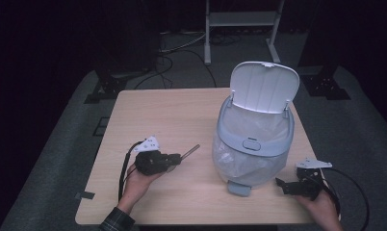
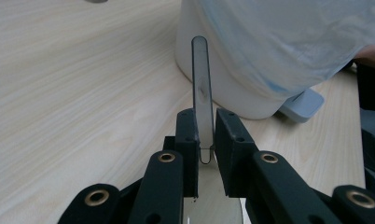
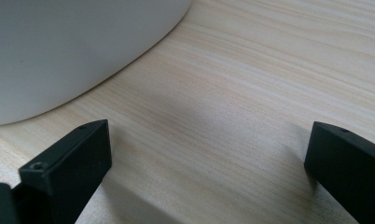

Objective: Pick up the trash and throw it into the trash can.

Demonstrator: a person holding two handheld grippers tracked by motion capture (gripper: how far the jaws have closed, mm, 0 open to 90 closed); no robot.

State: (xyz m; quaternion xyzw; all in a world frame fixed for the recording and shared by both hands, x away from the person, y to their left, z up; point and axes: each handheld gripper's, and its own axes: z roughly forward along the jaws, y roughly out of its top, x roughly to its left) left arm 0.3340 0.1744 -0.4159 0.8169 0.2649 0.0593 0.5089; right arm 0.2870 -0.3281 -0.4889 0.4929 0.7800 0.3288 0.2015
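Note:
A white pedal bin (image 1: 253, 144) stands on the right half of the wooden table (image 1: 158, 110), its lid (image 1: 264, 86) tipped up and a clear bag lining it. My left gripper (image 1: 178, 157) hovers left of the bin, shut on a thin clear tube (image 1: 190, 150) that points toward the bin. In the left gripper view the tube (image 2: 202, 88) stands up between the pads of the left gripper (image 2: 205, 126), with the bin (image 2: 223, 79) and its pedal (image 2: 303, 103) beyond. My right gripper (image 1: 280, 184) rests low at the bin's right, open; in its own view the right gripper (image 3: 209, 158) has only bare table between its jaws, with the bin wall (image 3: 59, 46) close by.
The bin's grey pedal (image 1: 239, 188) juts toward the table's front edge. A bit of tape (image 1: 85, 196) sits at the front left corner. Beyond the table lie cables, dark stand feet and a white metal frame (image 1: 242, 19) on the grey floor.

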